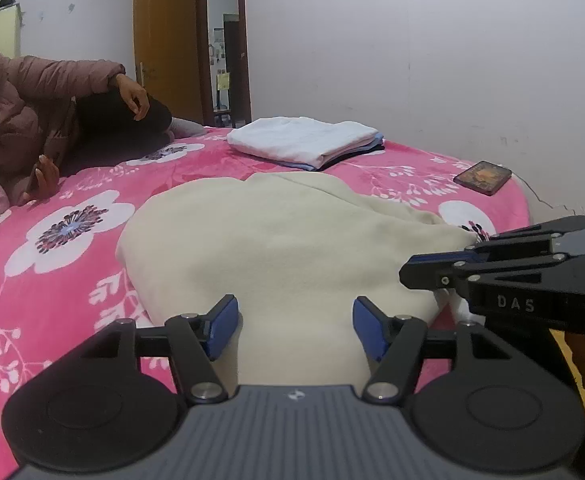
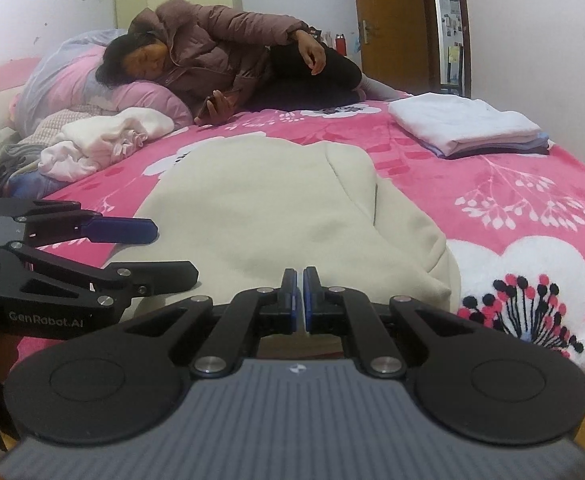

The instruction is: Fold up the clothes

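Observation:
A cream garment (image 1: 276, 248) (image 2: 260, 208) lies spread on the pink flowered blanket (image 1: 64, 248) (image 2: 492, 184). My left gripper (image 1: 296, 328) is open, and its blue pads (image 1: 224, 326) straddle the garment's near edge without pressing it. From the right wrist view the left gripper (image 2: 160, 252) shows at the left, its fingers apart. My right gripper (image 2: 300, 296) is shut at the garment's near right edge, with only a thin pale strip between the pads. In the left wrist view the right gripper (image 1: 406, 268) sits at the garment's right corner, fabric bunched around it.
A folded stack of clothes (image 1: 304, 144) (image 2: 468, 128) rests at the far side of the bed. A person in a brown padded coat (image 1: 32, 112) (image 2: 220, 48) lies at the left holding a phone. Loose clothes (image 2: 104, 140) are piled near the pillows. A dark phone (image 1: 482, 176) lies near the right bed edge.

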A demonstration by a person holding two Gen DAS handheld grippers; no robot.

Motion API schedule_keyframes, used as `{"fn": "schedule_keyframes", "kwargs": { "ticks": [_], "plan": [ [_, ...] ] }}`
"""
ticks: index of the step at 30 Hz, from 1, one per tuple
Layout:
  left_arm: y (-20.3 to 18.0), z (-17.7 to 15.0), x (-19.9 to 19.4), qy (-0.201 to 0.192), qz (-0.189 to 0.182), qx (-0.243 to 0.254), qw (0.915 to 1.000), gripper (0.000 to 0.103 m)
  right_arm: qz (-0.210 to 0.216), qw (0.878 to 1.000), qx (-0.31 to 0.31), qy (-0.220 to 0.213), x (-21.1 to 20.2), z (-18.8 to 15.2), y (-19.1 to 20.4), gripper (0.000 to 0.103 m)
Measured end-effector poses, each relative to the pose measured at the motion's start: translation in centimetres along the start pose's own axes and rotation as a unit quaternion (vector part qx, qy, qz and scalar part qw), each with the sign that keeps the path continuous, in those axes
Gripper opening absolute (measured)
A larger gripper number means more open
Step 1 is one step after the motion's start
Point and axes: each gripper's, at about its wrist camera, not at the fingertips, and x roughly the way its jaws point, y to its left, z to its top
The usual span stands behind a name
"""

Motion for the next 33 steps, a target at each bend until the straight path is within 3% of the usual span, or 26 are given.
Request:
{"fn": "schedule_keyframes", "kwargs": {
  "ticks": [33],
  "plan": [
    [-0.65,-0.11,0.04,-0.001,0.0,0.002,1.0,0.076,-0.002,1.0,0.0,0.003,0.11,-0.03,0.06,0.003]
  ]
}}
